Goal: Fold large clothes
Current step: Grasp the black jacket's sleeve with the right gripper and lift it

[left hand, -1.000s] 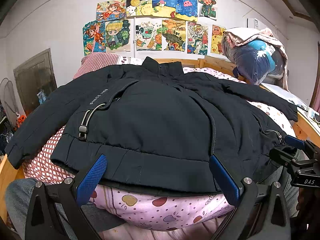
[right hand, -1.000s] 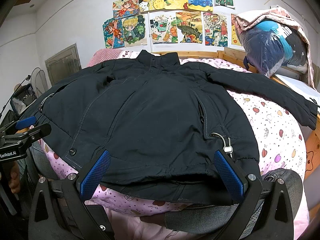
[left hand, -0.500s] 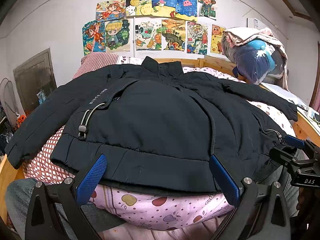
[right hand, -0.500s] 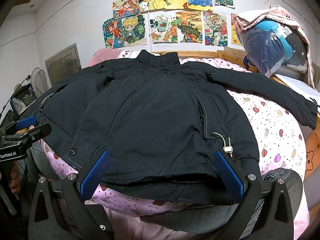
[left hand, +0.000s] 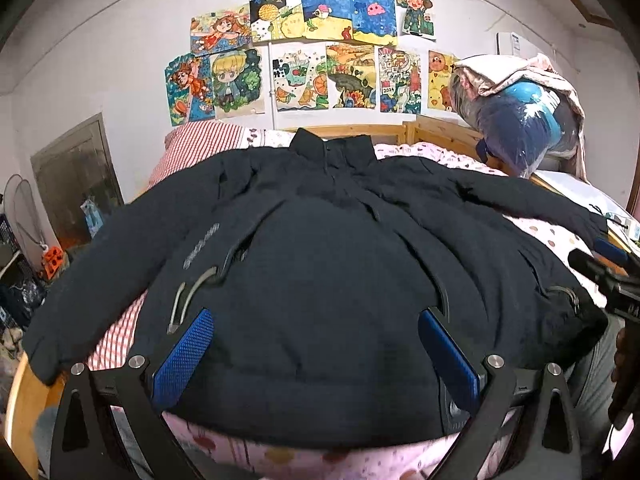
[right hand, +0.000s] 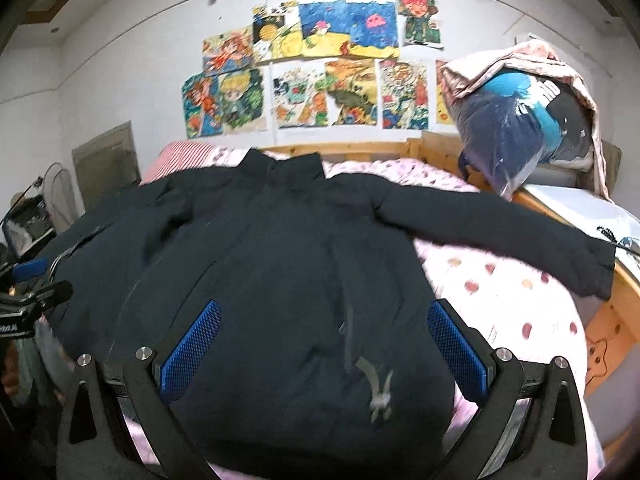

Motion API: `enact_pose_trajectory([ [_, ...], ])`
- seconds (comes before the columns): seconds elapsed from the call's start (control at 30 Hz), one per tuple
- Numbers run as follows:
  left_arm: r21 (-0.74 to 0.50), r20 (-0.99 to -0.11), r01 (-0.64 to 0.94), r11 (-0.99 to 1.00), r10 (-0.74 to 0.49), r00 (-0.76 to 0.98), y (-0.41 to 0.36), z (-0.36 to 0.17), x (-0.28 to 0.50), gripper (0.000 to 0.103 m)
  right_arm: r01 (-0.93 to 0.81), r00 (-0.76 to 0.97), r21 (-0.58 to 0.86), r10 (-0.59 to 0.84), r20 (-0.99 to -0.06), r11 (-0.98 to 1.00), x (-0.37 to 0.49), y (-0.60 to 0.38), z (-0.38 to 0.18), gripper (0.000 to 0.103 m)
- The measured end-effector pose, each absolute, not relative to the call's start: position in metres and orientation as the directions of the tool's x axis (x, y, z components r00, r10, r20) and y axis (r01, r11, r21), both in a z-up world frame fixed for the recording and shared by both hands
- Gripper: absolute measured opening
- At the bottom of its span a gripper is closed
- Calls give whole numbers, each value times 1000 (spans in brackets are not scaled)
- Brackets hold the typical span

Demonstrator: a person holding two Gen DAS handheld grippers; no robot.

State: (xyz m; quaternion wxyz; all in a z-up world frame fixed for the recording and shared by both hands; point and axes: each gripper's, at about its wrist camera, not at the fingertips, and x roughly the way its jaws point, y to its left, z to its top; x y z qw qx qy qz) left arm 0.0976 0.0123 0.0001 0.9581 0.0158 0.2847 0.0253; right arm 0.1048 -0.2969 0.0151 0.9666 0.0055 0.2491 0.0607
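**Dark jacket spread flat, both grippers spread wide at its hem**

Across the middle of both wrist views lies a large dark navy padded jacket, front up and sleeves out to either side, on a bed with a pink spotted sheet. Its stand-up collar sits at the top centre of the frame, its hem along the bottom edge.

At the bottom of the left wrist view, the left gripper has its blue-padded fingers wide apart over the hem, holding nothing. A grey drawcord loop lies just above the pad at lower left.

The right gripper stands the same way at the bottom of its own view, fingers far apart over the hem and nothing between them; this view is blurred.

Along the top of the frame, colourful children's drawings cover the white wall. At the upper right, a clear plastic bag stuffed with clothes rests on the wooden bed frame.
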Motion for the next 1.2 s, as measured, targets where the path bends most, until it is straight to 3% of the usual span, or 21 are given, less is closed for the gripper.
enact_pose_trajectory([
  [0.3, 51, -562, -14, 999, 40, 826, 12, 20, 152, 103, -38, 862, 107, 87, -499, 994, 156, -336, 25, 102],
  [0.7, 6, -614, 94, 996, -71, 786, -20, 50, 279, 103, 242, 822, 286, -40, -568, 927, 210, -429, -4, 102],
  [0.9, -12, -627, 209, 978, -170, 760, -73, 52, 357, 103, 369, 803, 333, -117, -584, 868, 222, -469, -23, 102],
  [1.2, -32, -679, 342, 939, -271, 682, -175, 10, 447, 103, 542, 767, 458, -193, -612, 704, 216, -547, -62, 102],
])
